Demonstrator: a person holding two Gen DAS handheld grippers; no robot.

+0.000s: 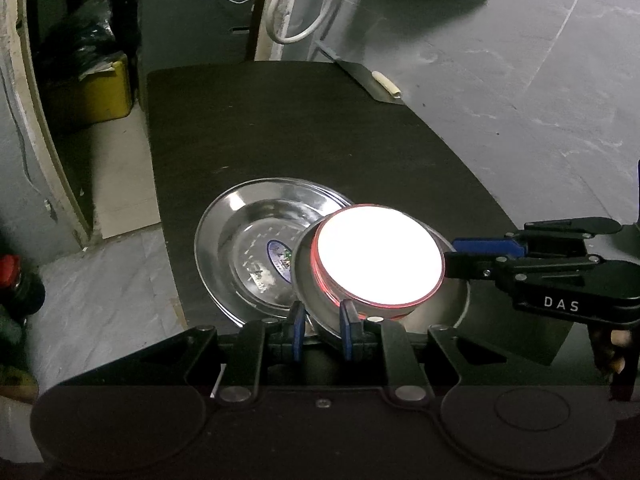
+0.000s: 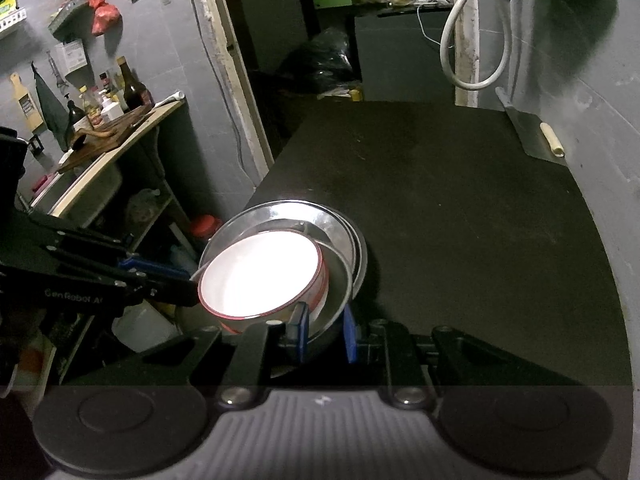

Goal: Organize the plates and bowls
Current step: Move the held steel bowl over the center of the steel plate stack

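Spreading under everything, the dark bench (image 1: pixel 320 128) carries a shiny steel plate (image 1: pixel 236 240) near its front-left corner. A steel bowl (image 1: pixel 316 304) overlaps the plate's near rim, tilted. Inside it sits a white bowl (image 1: pixel 380 256) with a red rim, glaring bright. The left gripper (image 1: pixel 322 326) is clenched on the steel bowl's edge; the right gripper (image 2: pixel 326 330) grasps its opposite edge.

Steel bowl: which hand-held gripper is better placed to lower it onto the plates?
Probably left: the left hand-held gripper straddles the steel bowl rim beside the plates; the right hand-held gripper grips the side farthest from them.
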